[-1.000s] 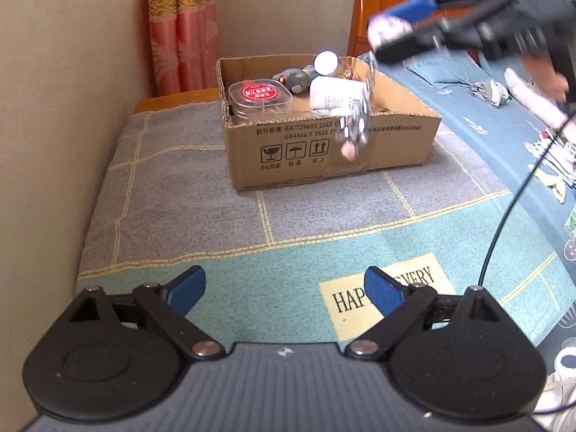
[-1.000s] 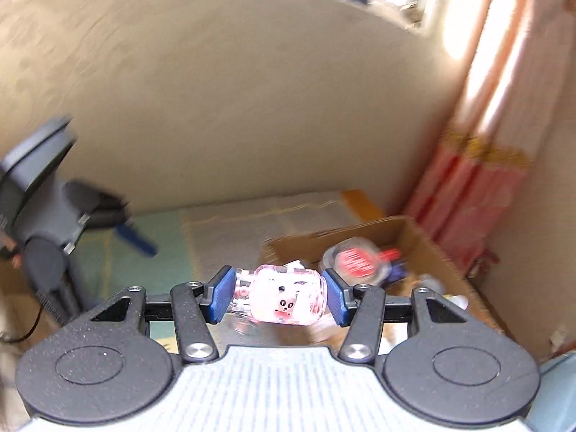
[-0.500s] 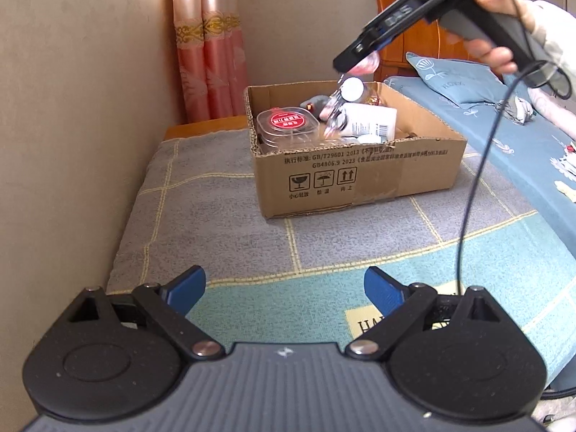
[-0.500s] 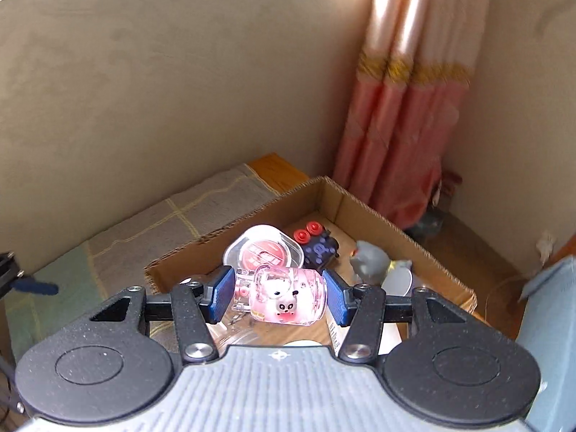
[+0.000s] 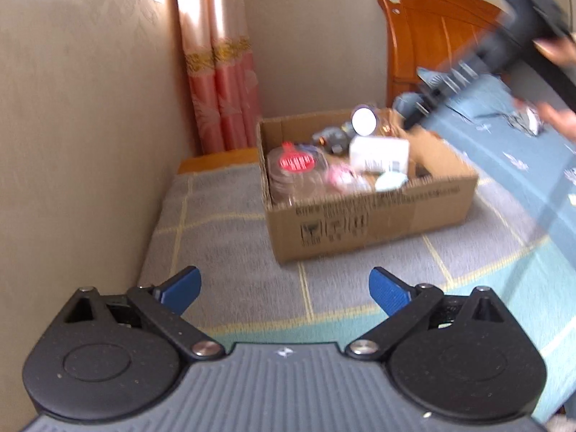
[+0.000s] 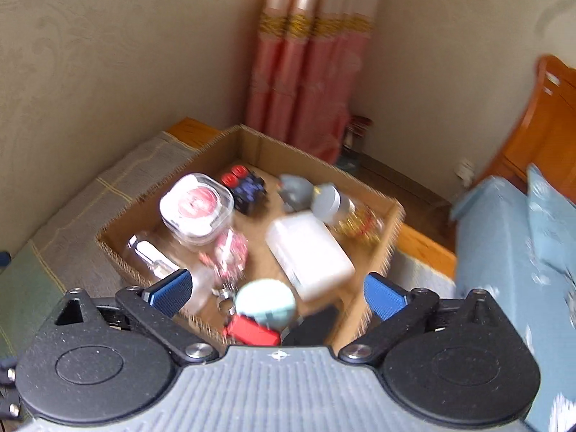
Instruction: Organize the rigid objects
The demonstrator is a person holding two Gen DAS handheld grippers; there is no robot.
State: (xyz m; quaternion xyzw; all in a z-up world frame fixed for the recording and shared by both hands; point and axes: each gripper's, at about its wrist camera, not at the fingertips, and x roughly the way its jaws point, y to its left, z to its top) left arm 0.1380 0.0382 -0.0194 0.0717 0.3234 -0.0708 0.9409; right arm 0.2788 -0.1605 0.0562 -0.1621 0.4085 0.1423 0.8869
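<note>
From the left wrist, the left tool (image 5: 284,289) hangs with its jaws spread and nothing between them, over the grey blanket (image 5: 230,237) on the bed, well short of the box (image 5: 370,216). The right tool (image 5: 432,97) shows as a dark blur above the box's far corner. The drop looks done, so the sound way to finish this step is to lift that right tool straight up and clear of the rim before swinging it back for another item; the left should keep out of its way. Against the picture half a second back, the left tool's jaws have just been opening a little wider, with nothing in them, and the box sits further to the right in view.

From the right wrist, the right tool (image 6: 277,293) is released, jaws wide apart above the near side of the box (image 6: 115,252). The pink toy (image 6: 230,252) lies blurred inside, between the jar (image 6: 196,208) and the white block (image 6: 309,252), apparently just landed. Half a second back the toy was clamped between the pads; the jaws have just been opening and are now bare.
</note>
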